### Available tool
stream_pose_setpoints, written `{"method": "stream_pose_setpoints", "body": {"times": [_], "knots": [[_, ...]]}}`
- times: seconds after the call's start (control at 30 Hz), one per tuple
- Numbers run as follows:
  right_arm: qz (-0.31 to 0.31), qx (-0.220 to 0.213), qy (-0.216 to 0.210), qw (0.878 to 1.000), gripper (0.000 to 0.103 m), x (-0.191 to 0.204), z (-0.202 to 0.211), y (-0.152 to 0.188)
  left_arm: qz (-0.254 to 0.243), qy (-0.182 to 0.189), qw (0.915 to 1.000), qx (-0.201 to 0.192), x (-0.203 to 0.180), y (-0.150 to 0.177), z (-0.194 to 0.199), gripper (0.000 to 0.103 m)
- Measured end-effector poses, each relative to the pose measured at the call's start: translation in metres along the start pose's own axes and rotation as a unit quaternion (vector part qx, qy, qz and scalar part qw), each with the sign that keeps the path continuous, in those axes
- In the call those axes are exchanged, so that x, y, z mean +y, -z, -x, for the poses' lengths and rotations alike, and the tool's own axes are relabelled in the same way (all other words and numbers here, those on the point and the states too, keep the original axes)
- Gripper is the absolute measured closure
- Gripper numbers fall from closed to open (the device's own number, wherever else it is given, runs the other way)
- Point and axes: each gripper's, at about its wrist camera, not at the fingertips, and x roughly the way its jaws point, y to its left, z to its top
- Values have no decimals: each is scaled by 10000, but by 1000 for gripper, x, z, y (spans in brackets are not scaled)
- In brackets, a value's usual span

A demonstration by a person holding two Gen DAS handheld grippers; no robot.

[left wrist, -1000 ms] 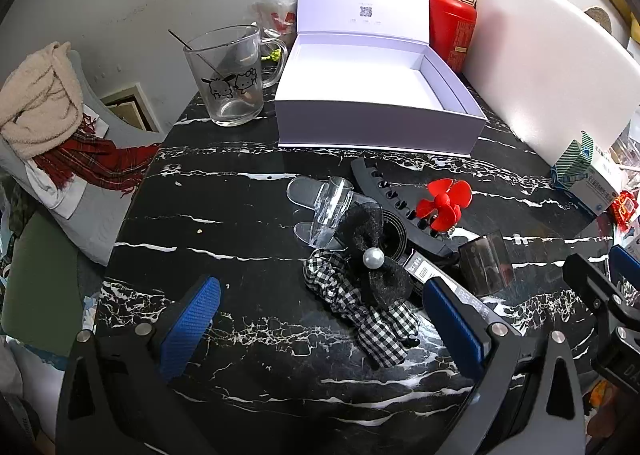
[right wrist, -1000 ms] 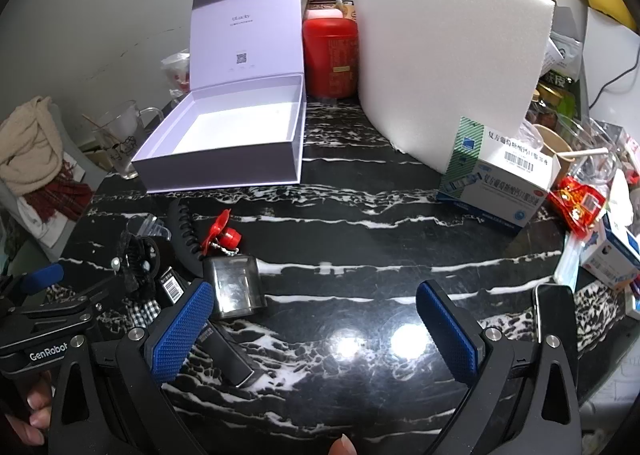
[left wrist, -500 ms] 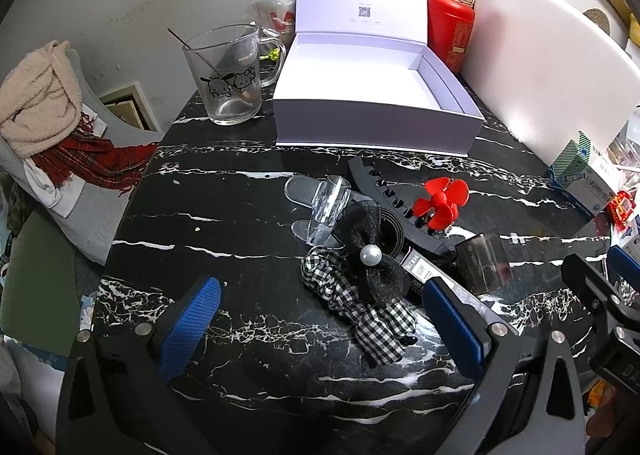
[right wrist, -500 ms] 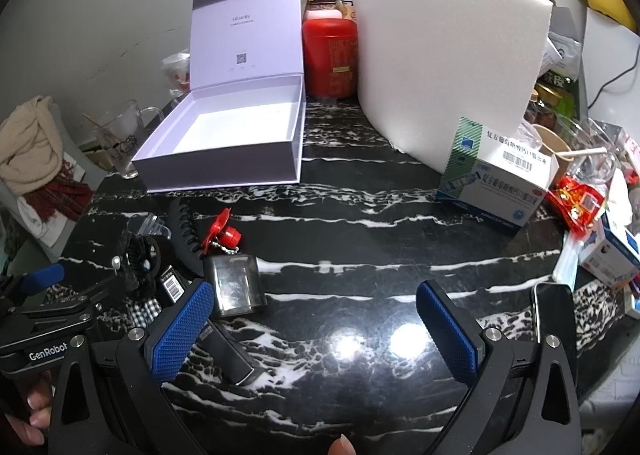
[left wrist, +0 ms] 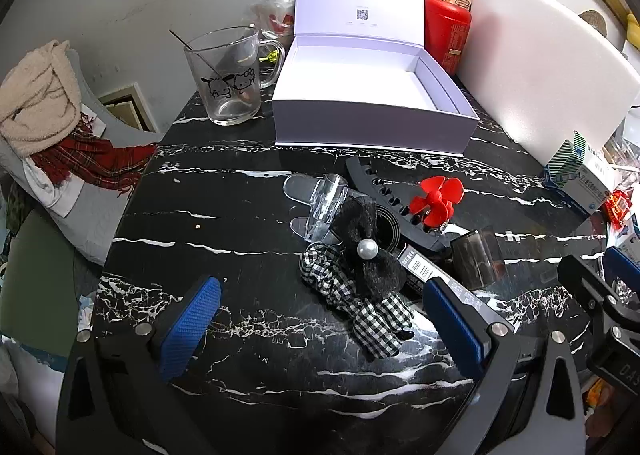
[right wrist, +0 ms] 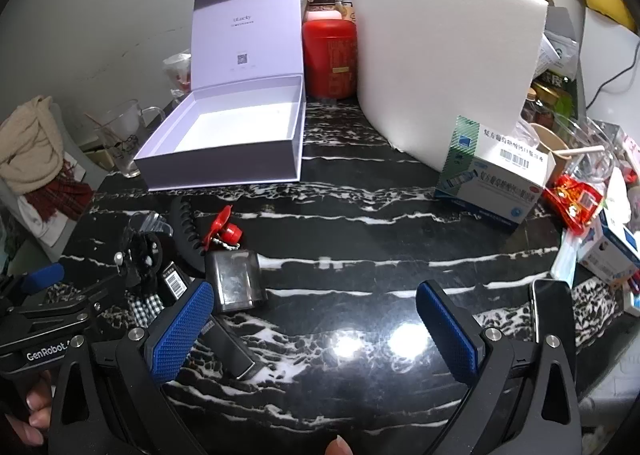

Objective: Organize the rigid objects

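Almost nothing has changed over the last second: the left view has crept slightly, the right view has not shifted, and the pile lies as it did, so sorting has not started.

At the bottom of the left view, the left hand-held gripper (left wrist: 320, 325) stands wide and empty, its right pad just beside the checked scrunchie (left wrist: 352, 295) and the black bow (left wrist: 370, 251) with its pearl. Behind them, mid-frame, lie the clear slipper (left wrist: 316, 199), the black notched strip (left wrist: 384, 195), the red propeller (left wrist: 438, 201) and the smoky clear case (left wrist: 478, 255).

The right hand-held gripper (right wrist: 312, 329) is also wide and empty, over bare bench (right wrist: 380, 247). That case (right wrist: 236, 279) sits just beyond its left pad.

Farther up, the open white box (left wrist: 372, 127) is empty and looks the likely destination. Open bench separates pile from box. The glass mug (left wrist: 228, 75) crowds its left side, the foam board (right wrist: 448, 55) its right.
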Motion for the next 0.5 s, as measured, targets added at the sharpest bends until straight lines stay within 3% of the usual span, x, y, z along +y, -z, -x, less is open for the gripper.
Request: {"method": "stream_pose_setpoints", "body": {"times": [0.2,0.5], "knots": [[27,-33,-11,10000,0,1,3,1,-97,-127,9999,45,0,1,0,0],[54,8,-22,10000,0,2,1,5,-19,-26,9999,103,4,5,-4,0]]}}
